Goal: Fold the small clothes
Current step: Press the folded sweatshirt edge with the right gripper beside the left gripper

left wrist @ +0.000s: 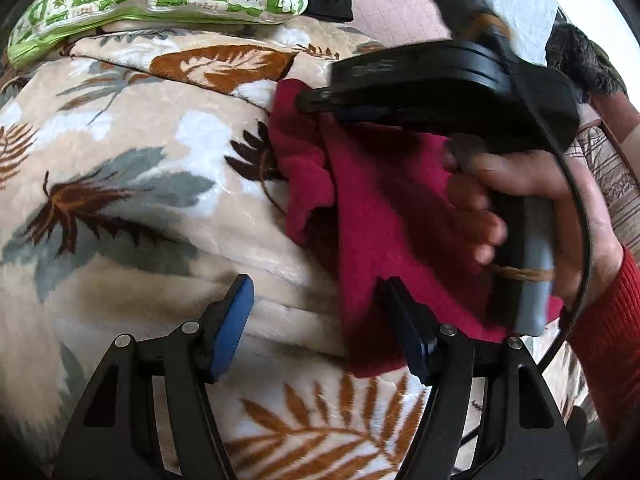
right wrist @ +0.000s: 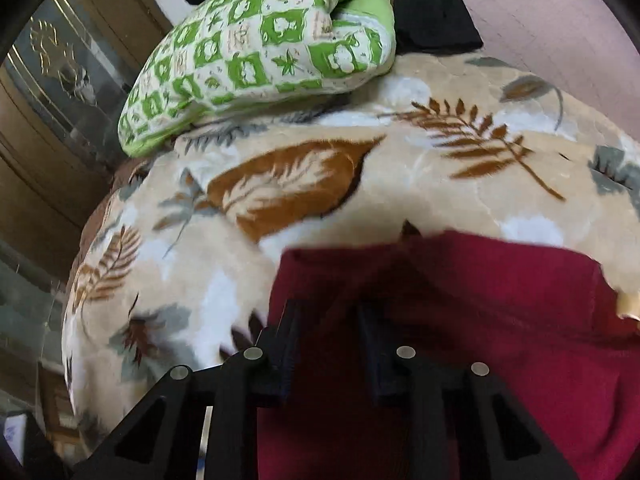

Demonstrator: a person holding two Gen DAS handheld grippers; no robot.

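- Dark red knit cloth, a small garment [left wrist: 384,216], is seen spread on a leaf-patterned plush blanket [left wrist: 132,168] that covers the bed.
- The left gripper [left wrist: 316,324] is held released, its blue-padded fingers [left wrist: 234,320] standing apart; nothing is clamped between them, and the garment's near edge lies beside and under its right finger.
- Ahead and to the right of the left gripper, the right gripper [right wrist: 330,344] is seen over the far part of the garment, carried by a hand [left wrist: 520,204] in a red ribbed sleeve [left wrist: 608,328].
- From the right wrist view, the garment is seen directly below and between the right gripper's fingers, which stand a narrow gap apart; the picture is blurred, so whether cloth is pinched cannot be told.
- Beyond both grippers, a green-and-white checked pillow [right wrist: 260,60] rests on the blanket's far end, with a black cloth [right wrist: 432,8] behind it.
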